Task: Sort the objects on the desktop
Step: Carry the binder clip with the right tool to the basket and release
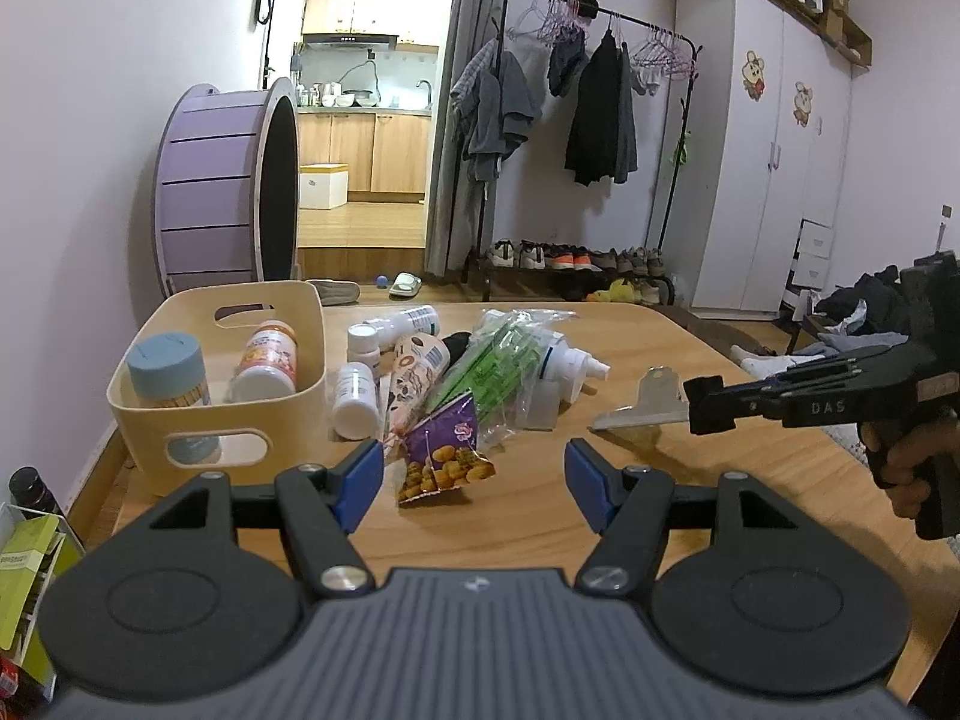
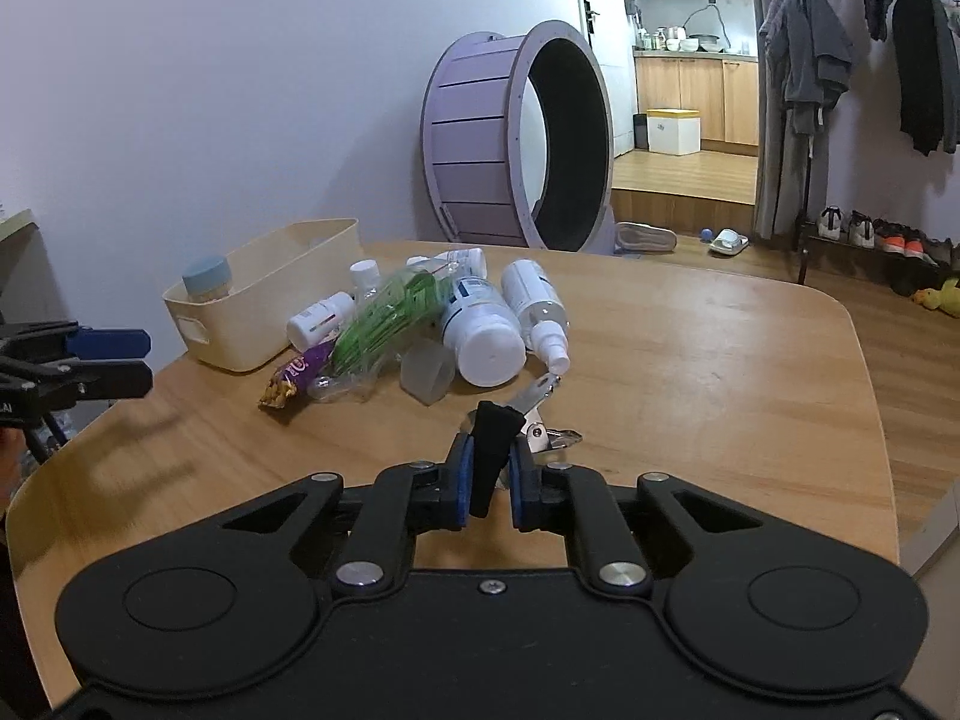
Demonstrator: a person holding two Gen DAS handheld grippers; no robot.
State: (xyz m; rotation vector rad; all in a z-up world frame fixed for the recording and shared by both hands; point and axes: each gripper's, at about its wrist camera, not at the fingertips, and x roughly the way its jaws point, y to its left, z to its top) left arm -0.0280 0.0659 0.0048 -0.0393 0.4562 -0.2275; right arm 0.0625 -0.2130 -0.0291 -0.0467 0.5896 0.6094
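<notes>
A wooden worktop (image 2: 690, 360) carries a heap of bottles, packets and a cream storage bin (image 1: 240, 384) at its 10 o'clock edge. The right gripper (image 2: 487, 474) has its jaws pinching a small black object (image 2: 489, 450), upright between the blue pads, just above a metal clip (image 2: 537, 405) lying at 12 o'clock. The left gripper (image 1: 474, 480) hovers with jaws spread, a purple snack packet (image 1: 444, 456) lying between them, untouched.

Wood table (image 2: 690, 360) (matt), shiny metal clip (image 1: 645, 405).
</notes>
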